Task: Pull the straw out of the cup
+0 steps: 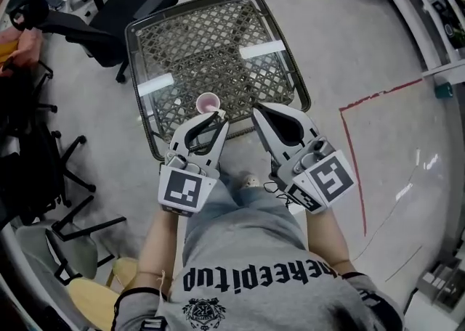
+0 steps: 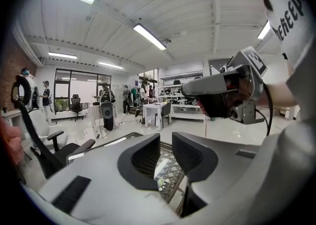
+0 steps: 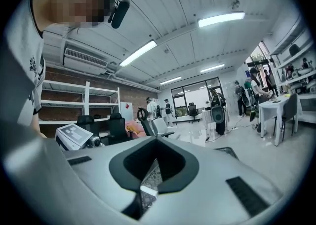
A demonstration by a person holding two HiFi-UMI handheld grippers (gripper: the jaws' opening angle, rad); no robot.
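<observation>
A small pink cup (image 1: 207, 102) stands on the glass-topped wicker table (image 1: 182, 32), near its front edge. A short white piece (image 1: 218, 113), perhaps the straw, lies right by the cup at my left gripper's tips. My left gripper (image 1: 221, 120) is just in front and to the right of the cup. Its jaws stand apart in the left gripper view (image 2: 165, 142), and a pale strip (image 2: 160, 167) shows low in the gap without the pads pressing on it. My right gripper (image 1: 256, 109) hovers beside it to the right, its jaws together (image 3: 157, 140) with nothing held.
Black office chairs (image 1: 109, 10) stand left of the table, and more chair bases (image 1: 65, 177) crowd the left side. A red tape line (image 1: 349, 148) marks the floor at the right. People and desks (image 2: 148, 110) are far off in the room.
</observation>
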